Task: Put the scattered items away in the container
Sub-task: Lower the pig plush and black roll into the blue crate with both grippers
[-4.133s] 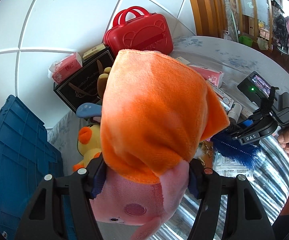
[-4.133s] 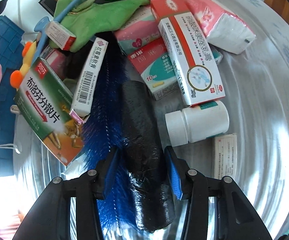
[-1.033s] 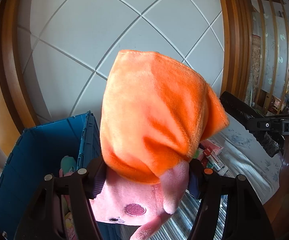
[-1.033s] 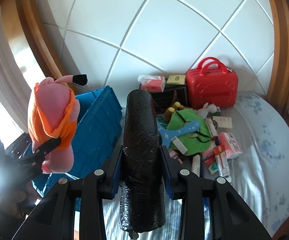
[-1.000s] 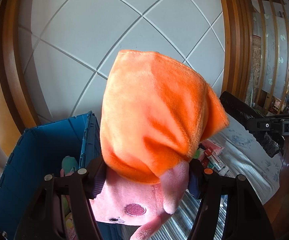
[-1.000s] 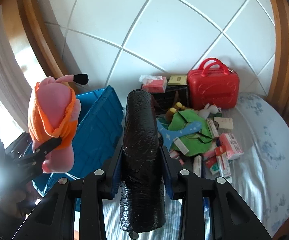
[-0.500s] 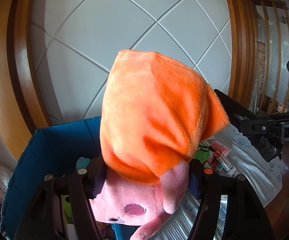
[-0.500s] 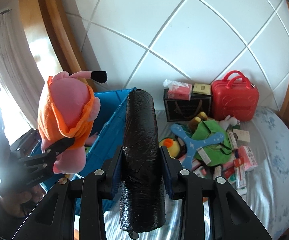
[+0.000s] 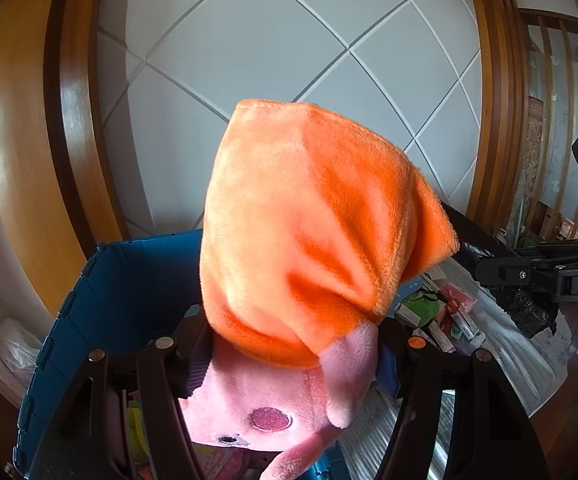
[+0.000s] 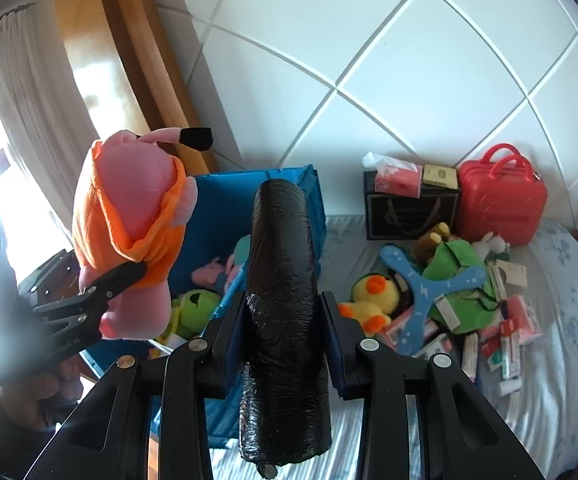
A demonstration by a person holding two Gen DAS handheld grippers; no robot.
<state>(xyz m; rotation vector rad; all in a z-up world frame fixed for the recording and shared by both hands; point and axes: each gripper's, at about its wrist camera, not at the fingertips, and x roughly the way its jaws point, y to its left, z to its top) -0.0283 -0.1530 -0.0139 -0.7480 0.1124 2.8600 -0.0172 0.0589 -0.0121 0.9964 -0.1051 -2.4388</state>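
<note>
Swung from the bed to above the bin (image 10: 309,184) at frame centre. Left gripper (image 9: 293,344) jaws clamped on plush (image 9: 305,240), right gripper (image 10: 285,316) jaws on roll (image 10: 283,280), poised for dropping in.

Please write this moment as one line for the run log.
left hand-held gripper: shut on pink plush toy, above blue crate | right hand-held gripper: shut on black wrapped roll | neither released yet
</note>
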